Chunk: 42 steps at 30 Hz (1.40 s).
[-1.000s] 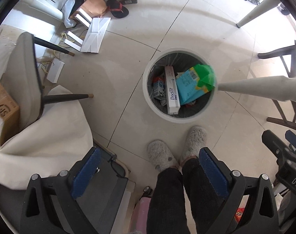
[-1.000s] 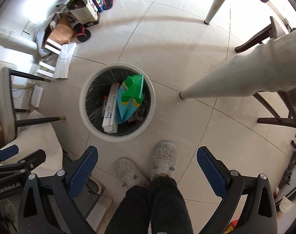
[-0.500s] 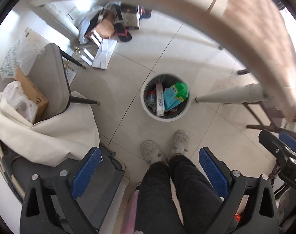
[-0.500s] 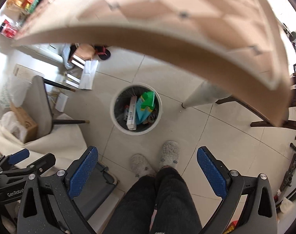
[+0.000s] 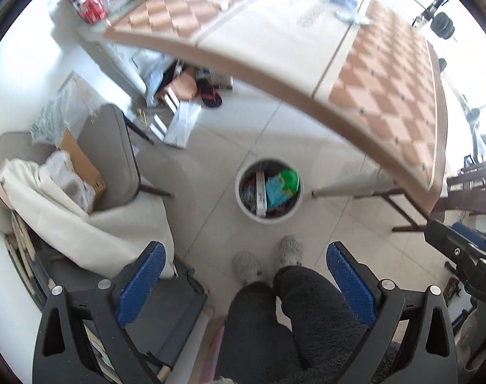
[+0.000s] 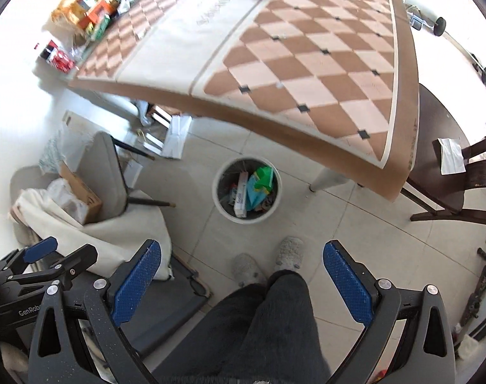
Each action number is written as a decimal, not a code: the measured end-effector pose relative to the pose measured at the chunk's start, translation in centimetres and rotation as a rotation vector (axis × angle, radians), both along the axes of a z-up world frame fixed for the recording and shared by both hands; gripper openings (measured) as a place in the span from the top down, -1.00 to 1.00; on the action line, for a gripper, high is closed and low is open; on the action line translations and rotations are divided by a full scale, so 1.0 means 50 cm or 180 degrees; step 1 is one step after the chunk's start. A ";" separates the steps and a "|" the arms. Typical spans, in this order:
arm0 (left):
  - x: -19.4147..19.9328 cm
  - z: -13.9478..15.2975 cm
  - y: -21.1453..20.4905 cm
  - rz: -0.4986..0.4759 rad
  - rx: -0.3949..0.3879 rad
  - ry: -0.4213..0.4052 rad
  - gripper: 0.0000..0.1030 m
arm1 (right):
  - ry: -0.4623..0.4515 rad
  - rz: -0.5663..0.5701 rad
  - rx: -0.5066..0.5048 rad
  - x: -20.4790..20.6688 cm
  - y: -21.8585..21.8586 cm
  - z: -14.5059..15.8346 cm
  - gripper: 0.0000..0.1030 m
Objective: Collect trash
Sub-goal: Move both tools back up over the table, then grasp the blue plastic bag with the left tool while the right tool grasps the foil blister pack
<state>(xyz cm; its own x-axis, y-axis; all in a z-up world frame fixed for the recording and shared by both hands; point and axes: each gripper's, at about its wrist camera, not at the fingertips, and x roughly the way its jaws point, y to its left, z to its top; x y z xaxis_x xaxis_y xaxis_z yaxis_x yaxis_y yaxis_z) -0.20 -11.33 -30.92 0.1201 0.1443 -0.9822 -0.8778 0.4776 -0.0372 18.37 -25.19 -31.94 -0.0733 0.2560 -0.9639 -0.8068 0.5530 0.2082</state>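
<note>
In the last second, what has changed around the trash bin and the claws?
Both claws rose and pulled back from the trash bin, which now looks smaller, and the checkered table top has come into view above it. Left claw and right claw stayed open and empty. The bin's contents, including the green packet, and the slippered feet look unchanged.

Pale tiled floor (image 6: 355,224) gleaming in bright daylight, a table (image 6: 307,64) with a brown checked cloth spreading overhead, a grey chair (image 5: 111,156) standing at left draped with white fabric (image 5: 92,227), a dark wooden chair (image 6: 460,185) sitting at right.
</note>
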 end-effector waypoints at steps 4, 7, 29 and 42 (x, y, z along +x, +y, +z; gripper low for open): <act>0.045 0.063 0.052 0.0010 0.0295 -0.0050 -1.00 | 0.0129 -0.0202 0.0172 0.045 0.024 0.042 -0.99; 0.089 0.105 0.098 0.0037 0.0445 -0.0104 -1.00 | 0.0149 -0.0337 0.0310 0.099 0.063 0.067 -0.99; 0.427 -0.039 0.510 0.0737 0.0697 0.1367 -1.00 | 0.0612 -0.1300 -0.0207 0.666 0.778 -0.234 -0.76; 0.557 -0.026 0.613 0.0645 0.0520 0.1159 -1.00 | -0.0412 -0.0714 0.0070 0.661 0.873 -0.184 0.78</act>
